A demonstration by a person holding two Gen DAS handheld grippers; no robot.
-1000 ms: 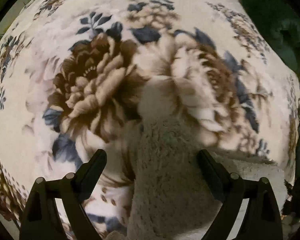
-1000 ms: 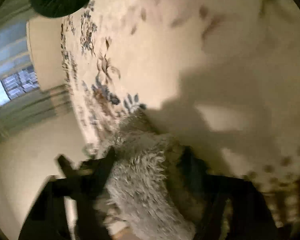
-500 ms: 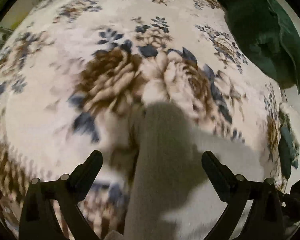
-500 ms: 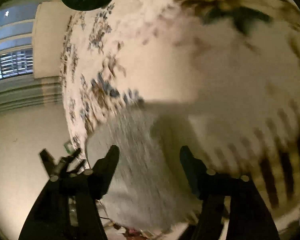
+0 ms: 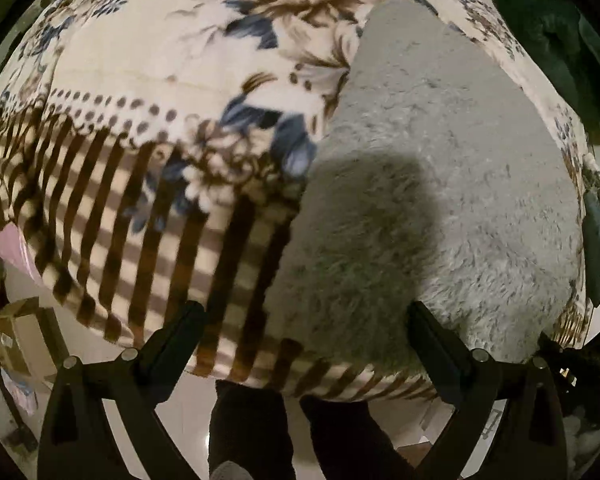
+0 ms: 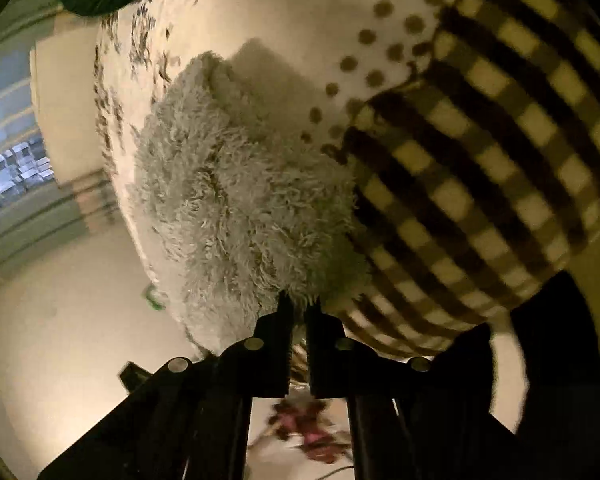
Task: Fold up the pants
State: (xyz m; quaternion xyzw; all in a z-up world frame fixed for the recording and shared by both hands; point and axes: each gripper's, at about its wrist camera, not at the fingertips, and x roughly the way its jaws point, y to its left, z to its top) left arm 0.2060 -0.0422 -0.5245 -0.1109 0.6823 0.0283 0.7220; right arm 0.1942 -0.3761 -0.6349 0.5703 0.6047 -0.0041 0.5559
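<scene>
Pants (image 5: 440, 184), grey and fluffy, lie on the floral blanket (image 5: 172, 80) near its striped border, running from the bed's near edge away toward the far side. My left gripper (image 5: 304, 324) hangs over them pointing straight down, jaws wide apart, nothing between the pads; one finger is over the brown stripes, the other over the fleece. A dark shadow falls across the near part of the fabric.

My right gripper (image 6: 298, 300) has just been closing and its jaws are now together at the near edge of the pants (image 6: 240, 184). Whether a tuft of pile is caught between the tips I cannot tell; the view there is blurred.

Around: a dark green cushion or garment (image 5: 556, 40) at the far corner of the bed, a teal cloth (image 5: 598, 240) over the right side, a window (image 6: 8, 176) beyond the bed. Below the blanket edge, my dark-clad legs (image 5: 252, 428) on pale floor. Something pink (image 6: 308, 428) on the floor, smeared by motion.
</scene>
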